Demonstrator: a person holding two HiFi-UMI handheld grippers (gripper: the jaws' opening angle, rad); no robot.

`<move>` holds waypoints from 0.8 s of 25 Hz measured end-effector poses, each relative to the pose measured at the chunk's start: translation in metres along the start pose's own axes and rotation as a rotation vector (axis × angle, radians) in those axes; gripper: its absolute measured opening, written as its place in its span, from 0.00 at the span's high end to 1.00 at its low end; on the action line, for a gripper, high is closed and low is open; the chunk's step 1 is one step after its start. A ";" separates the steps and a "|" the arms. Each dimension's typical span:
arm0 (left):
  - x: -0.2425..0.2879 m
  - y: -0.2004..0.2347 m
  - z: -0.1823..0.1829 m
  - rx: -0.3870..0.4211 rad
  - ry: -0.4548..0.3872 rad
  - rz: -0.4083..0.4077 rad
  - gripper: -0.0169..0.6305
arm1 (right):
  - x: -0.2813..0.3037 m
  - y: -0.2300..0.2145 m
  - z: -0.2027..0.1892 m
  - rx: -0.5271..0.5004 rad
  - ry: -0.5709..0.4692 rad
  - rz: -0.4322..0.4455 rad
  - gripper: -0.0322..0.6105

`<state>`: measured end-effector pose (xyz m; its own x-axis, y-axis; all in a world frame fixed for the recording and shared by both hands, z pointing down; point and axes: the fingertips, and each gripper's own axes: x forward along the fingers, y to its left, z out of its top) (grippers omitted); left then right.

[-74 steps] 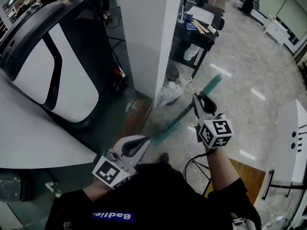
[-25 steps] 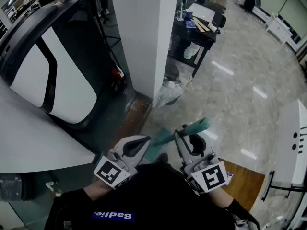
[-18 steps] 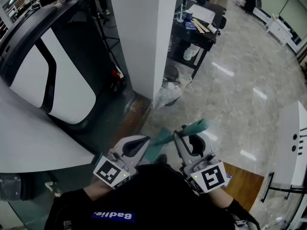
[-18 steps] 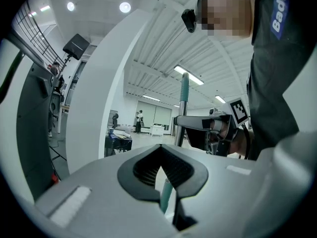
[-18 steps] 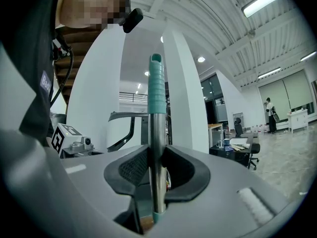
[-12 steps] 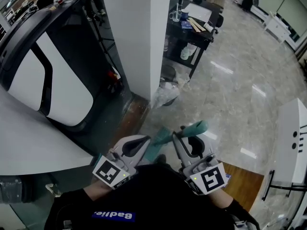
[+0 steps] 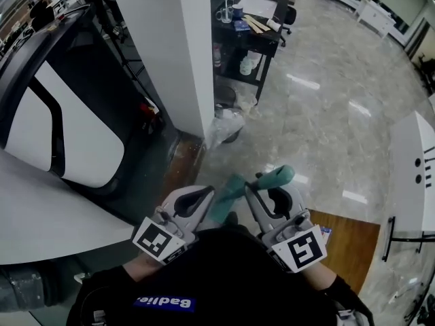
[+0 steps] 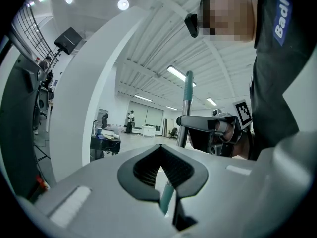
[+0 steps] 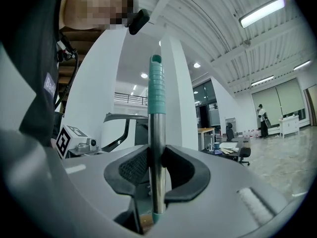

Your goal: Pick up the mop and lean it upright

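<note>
1. Right gripper view: the right gripper's [image 9: 157, 172] fingers pinch the mop's [image 9: 157, 128] steel pole, which stands upright with its teal grip on top.
2. Left gripper view: the left gripper's [image 8: 166, 182] fingers pinch the pole lower down.
3. Only the head view shows the pillar [image 7: 170, 53], cart [image 7: 251, 32] and bag [image 7: 225, 124] ahead.

The mop [image 9: 157, 133] has a shiny metal shaft; the floor [image 7: 333, 114] is glossy stone.

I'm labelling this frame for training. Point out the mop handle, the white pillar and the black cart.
mop handle [image 9: 157, 148], right gripper view, metal shaft below the teal grip.
white pillar [image 7: 156, 39], head view, its wide face.
black cart [image 7: 262, 38], head view, top shelf's front edge.
</note>
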<state>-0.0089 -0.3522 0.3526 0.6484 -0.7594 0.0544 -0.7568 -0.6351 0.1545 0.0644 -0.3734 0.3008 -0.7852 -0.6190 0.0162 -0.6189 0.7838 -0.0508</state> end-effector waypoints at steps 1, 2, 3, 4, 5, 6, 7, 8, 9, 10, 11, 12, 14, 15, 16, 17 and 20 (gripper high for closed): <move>-0.002 -0.003 0.001 -0.002 -0.007 -0.017 0.94 | -0.005 0.002 0.000 -0.007 0.000 -0.017 0.78; -0.004 -0.007 0.001 -0.004 -0.015 -0.036 0.94 | -0.010 0.005 0.000 -0.015 0.005 -0.036 0.78; -0.008 -0.010 0.002 -0.008 -0.022 -0.057 0.94 | -0.015 0.007 0.000 -0.024 0.009 -0.057 0.78; -0.012 -0.013 0.002 -0.011 -0.025 -0.076 0.94 | -0.019 0.009 -0.001 -0.033 0.009 -0.079 0.78; -0.018 -0.015 0.002 -0.013 -0.025 -0.094 0.94 | -0.022 0.012 -0.001 -0.041 0.007 -0.104 0.78; -0.023 -0.017 0.002 -0.016 -0.025 -0.111 0.94 | -0.026 0.015 -0.002 -0.045 0.009 -0.131 0.78; -0.029 -0.018 0.002 -0.017 -0.025 -0.125 0.94 | -0.031 0.019 -0.002 -0.044 0.012 -0.157 0.78; -0.036 -0.021 0.002 -0.017 -0.023 -0.136 0.94 | -0.035 0.024 -0.002 -0.044 0.014 -0.181 0.78; -0.043 -0.023 0.001 -0.013 -0.017 -0.146 0.94 | -0.039 0.028 -0.002 -0.047 0.013 -0.202 0.78; -0.050 -0.025 0.000 -0.008 -0.009 -0.154 0.94 | -0.044 0.031 -0.001 -0.054 0.010 -0.223 0.78; -0.057 -0.026 -0.002 -0.006 -0.003 -0.163 0.94 | -0.048 0.035 -0.001 -0.065 0.006 -0.244 0.78; -0.064 -0.027 -0.003 -0.006 0.000 -0.173 0.94 | -0.052 0.039 0.000 -0.074 0.000 -0.264 0.78; -0.077 -0.030 -0.005 -0.006 -0.001 -0.195 0.94 | -0.058 0.049 0.002 -0.081 -0.007 -0.303 0.78; -0.084 -0.031 -0.006 -0.006 -0.003 -0.205 0.94 | -0.061 0.054 0.002 -0.083 -0.009 -0.320 0.78; -0.091 -0.033 -0.007 -0.006 -0.005 -0.216 0.94 | -0.065 0.060 0.002 -0.085 -0.011 -0.337 0.78; -0.098 -0.036 -0.008 -0.006 -0.007 -0.227 0.94 | -0.069 0.066 0.003 -0.088 -0.013 -0.353 0.78; -0.118 -0.044 -0.011 -0.011 -0.007 -0.263 0.94 | -0.083 0.085 0.006 -0.098 -0.017 -0.405 0.78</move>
<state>-0.0511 -0.2331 0.3499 0.8219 -0.5697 0.0037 -0.5616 -0.8092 0.1727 0.0776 -0.2558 0.2894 -0.4778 -0.8785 -0.0014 -0.8773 0.4771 0.0517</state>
